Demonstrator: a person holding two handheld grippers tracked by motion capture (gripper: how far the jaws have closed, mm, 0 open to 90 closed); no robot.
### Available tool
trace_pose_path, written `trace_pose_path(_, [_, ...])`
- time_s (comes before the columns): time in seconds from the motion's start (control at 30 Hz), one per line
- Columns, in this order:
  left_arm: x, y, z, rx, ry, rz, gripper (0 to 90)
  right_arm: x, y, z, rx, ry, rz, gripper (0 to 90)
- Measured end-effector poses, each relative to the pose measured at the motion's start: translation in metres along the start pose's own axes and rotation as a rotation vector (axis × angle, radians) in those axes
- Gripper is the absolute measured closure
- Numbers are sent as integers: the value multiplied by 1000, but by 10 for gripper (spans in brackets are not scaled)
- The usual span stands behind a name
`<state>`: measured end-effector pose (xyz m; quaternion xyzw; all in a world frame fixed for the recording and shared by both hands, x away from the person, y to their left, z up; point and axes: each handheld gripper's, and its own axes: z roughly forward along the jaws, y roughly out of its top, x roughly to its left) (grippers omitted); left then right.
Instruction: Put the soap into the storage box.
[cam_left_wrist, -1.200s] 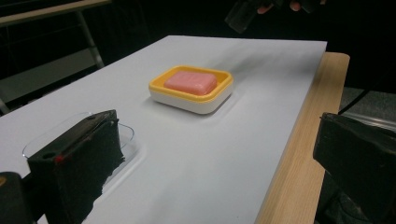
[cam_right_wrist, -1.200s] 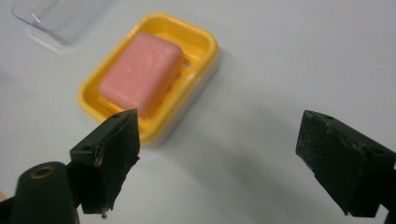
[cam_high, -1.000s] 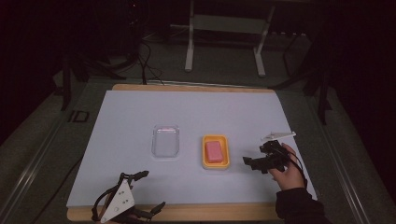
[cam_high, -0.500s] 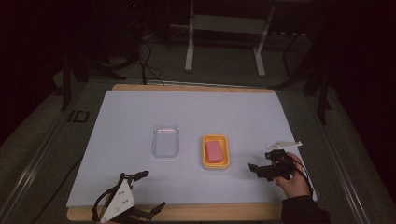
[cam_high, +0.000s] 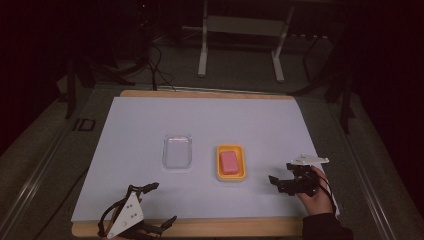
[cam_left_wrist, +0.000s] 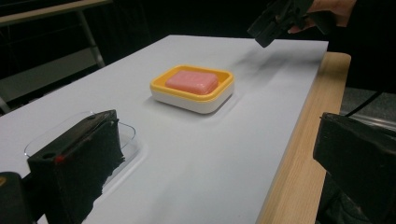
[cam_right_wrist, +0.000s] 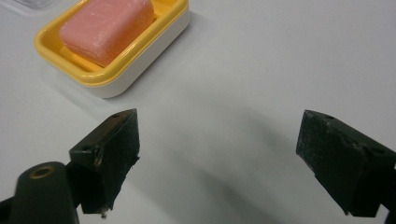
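While the pink soap (cam_high: 230, 162) sits in its yellow dish (cam_high: 231, 176), nothing's grabbed yet. Right gripper (cam_high: 278, 182) hovers nearby with jaws spread wide, left gripper (cam_high: 159, 205) gaping too, so basically everything's left.

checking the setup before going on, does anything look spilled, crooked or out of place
Nothing stands out. The pink soap sits inside the yellow soap dish, the clear lid lies flat beside it on the white mat. Both the right gripper and left gripper are open and empty.
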<state>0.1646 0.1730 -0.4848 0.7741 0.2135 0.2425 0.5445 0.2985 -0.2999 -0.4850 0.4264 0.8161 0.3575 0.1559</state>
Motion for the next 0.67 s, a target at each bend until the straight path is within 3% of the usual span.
trace_pose_path(0.67, [-1, 0, 0, 7, -5, 3, 17, -4, -5, 6, 26, 13, 7, 134])
